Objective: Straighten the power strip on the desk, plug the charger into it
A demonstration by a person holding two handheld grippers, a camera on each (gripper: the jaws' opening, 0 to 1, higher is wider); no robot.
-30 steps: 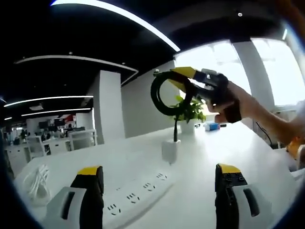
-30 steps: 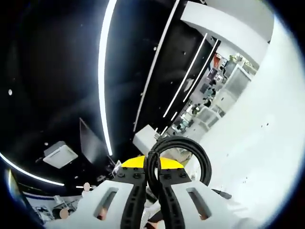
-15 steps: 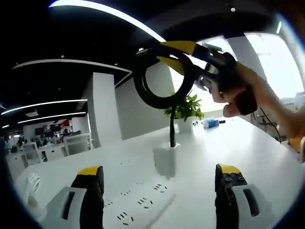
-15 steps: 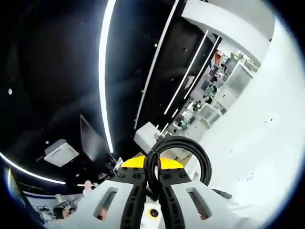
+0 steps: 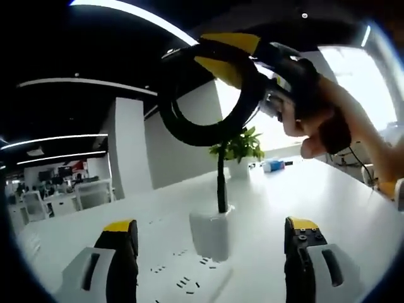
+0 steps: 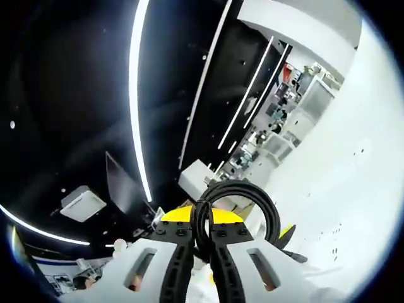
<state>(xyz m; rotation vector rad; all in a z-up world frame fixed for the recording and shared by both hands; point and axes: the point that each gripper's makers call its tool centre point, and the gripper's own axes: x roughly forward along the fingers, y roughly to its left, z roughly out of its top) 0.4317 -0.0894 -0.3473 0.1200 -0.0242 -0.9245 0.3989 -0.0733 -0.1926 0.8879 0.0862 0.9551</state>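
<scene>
A white charger (image 5: 211,235) stands upright between the jaws of my open left gripper (image 5: 211,225), just over the white power strip (image 5: 183,284) on the desk. I cannot tell whether it touches the strip. Its black cable (image 5: 221,180) rises straight up into a loop (image 5: 183,129). At the top of the left gripper view my right gripper (image 5: 230,53) is shut on that loop, with a person's hand (image 5: 325,117) behind it. The right gripper view shows the right gripper (image 6: 196,218) pinching the cable loop (image 6: 268,208) between its closed jaws.
The white desk (image 5: 328,196) stretches away to the right. A small green plant (image 5: 240,148) in a white pot and a blue object (image 5: 273,166) stand at its far side. White pillars, office chairs and ceiling light strips lie beyond.
In the left gripper view the charger and the right gripper holding the loop have come nearer and loom larger. The charger now sits between the left jaws over the strip's sockets.
</scene>
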